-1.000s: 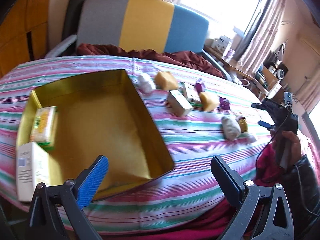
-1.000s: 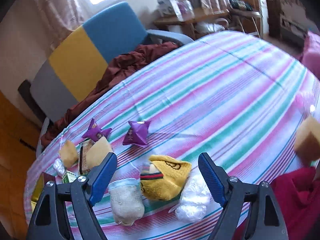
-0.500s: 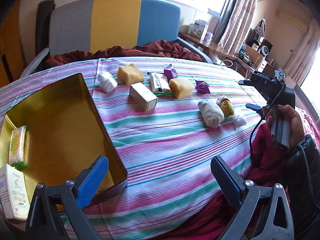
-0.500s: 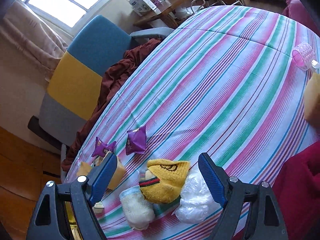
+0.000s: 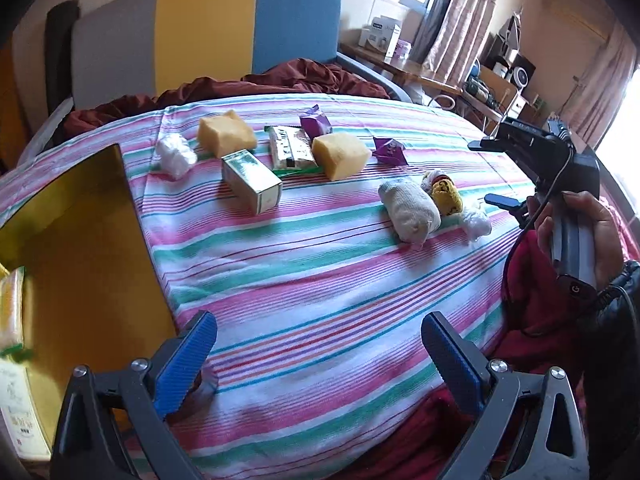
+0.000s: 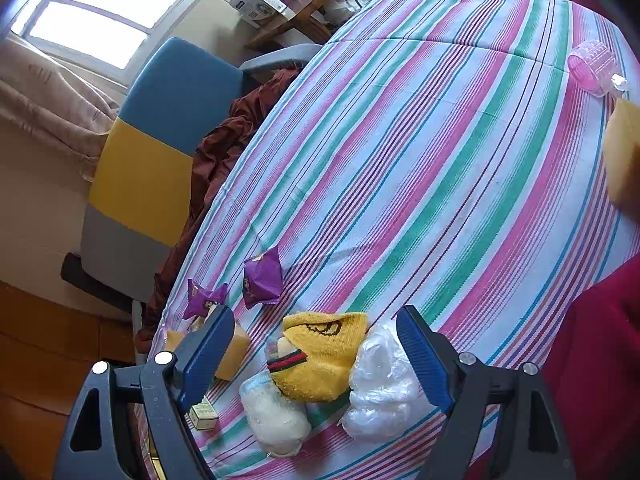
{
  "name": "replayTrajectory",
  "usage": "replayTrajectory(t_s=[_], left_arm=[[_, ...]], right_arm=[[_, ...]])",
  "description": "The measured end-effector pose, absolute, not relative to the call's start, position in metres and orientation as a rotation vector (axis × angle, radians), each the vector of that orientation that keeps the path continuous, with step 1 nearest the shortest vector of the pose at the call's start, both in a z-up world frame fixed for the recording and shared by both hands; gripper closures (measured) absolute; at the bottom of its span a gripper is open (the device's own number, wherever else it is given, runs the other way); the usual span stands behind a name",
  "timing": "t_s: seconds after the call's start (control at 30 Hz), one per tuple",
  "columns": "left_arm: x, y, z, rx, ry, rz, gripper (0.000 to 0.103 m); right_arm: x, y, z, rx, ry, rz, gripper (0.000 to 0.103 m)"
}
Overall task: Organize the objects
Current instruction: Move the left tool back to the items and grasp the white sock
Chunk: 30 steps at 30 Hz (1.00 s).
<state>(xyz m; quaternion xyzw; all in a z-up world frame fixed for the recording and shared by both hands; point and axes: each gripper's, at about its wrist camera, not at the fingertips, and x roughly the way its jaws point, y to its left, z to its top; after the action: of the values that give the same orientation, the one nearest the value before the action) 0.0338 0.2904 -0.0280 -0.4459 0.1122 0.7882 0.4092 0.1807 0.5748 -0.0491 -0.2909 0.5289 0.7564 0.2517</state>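
Observation:
My left gripper stands open above the striped tablecloth, just right of the gold tin, with nothing between its fingers. The tin holds a yellow packet and a white box. On the cloth lie two yellow sponges, a green-white box, a snack bar, two purple sachets, a white rolled sock, a yellow sock and a crumpled plastic bag. My right gripper hangs open over the yellow sock, white sock and plastic bag, touching none.
A pink hair roller and another sponge lie at the table's far right. A grey, yellow and blue chair with a dark red cloth stands behind the table. A shelf with clutter is beyond. A hand holds the right gripper.
The left gripper has swung right, off the tin and over the cloth; the tin now sits at the left edge. The right gripper has rolled and sunk slightly over the socks. Both stay open.

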Motion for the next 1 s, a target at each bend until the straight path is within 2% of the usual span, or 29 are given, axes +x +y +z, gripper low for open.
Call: replayTrajectory(t_s=[0.57, 0.7, 0.83, 0.93, 1.0], left_arm=[[0.015, 0.394, -0.037, -1.196, 0.284, 1.872, 0.002], [0.009, 0.420, -0.042, -1.204, 0.295, 1.849, 0.010], [0.008, 0.445, -0.050, -1.210, 0.327, 1.841, 0.012], [0.004, 0.459, -0.058, -1.242, 0.334, 1.836, 0.020], [0.001, 0.465, -0.063, -1.265, 0.315, 1.824, 0.020]], right_arm=[[0.173, 0.573, -0.049, -0.831, 1.444, 2.105, 0.018], [0.171, 0.571, -0.049, -0.837, 1.448, 2.116, 0.018], [0.171, 0.572, -0.049, -0.837, 1.457, 2.118, 0.018], [0.170, 0.572, -0.051, -0.841, 1.463, 2.115, 0.018], [0.170, 0.573, -0.052, -0.844, 1.467, 2.111, 0.018]])
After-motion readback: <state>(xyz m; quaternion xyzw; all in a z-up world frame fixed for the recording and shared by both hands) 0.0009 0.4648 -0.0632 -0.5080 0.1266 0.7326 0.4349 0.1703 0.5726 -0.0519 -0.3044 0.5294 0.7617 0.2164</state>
